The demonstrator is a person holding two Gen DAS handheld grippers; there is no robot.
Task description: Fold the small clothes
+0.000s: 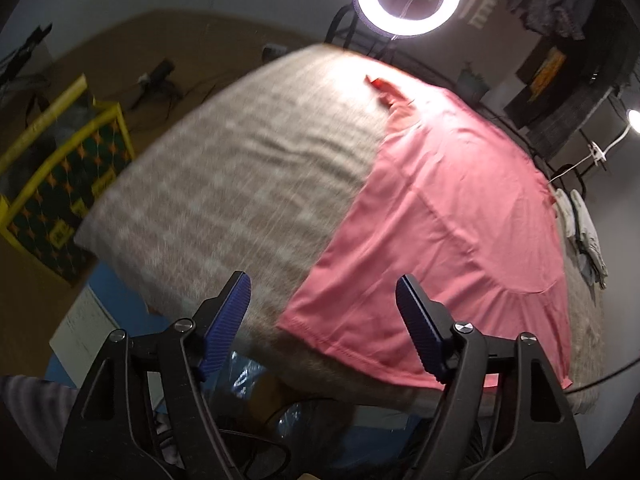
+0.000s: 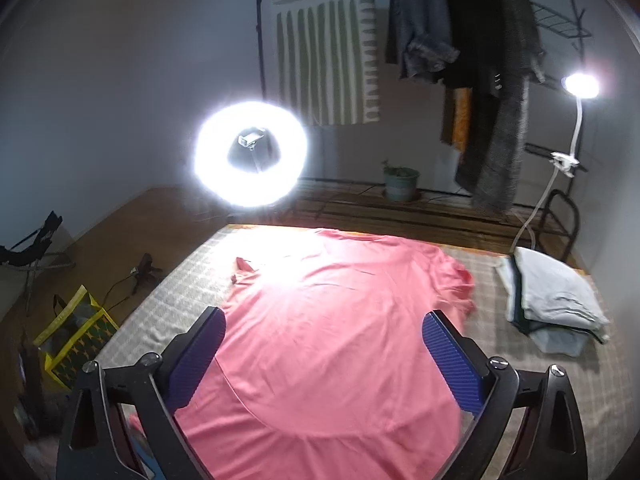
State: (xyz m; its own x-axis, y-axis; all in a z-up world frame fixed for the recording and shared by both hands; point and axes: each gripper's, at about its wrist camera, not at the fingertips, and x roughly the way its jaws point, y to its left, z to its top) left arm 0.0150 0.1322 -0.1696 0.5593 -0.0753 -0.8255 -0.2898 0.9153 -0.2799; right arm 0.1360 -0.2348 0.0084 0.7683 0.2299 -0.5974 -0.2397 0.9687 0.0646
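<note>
Pink shirt point(image 2: 320, 344) near checked cloth's point(image 1: 224, 184) edge

Ring light point(image 2: 251, 159), yellow bag point(image 1: 60, 172), potted plant point(image 2: 401, 183)

shirt point(image 2: 320, 344) on table point(image 2: 580, 392) | folded pile point(image 2: 556, 300) to its right | ring light point(image 2: 251, 154) behind
</note>
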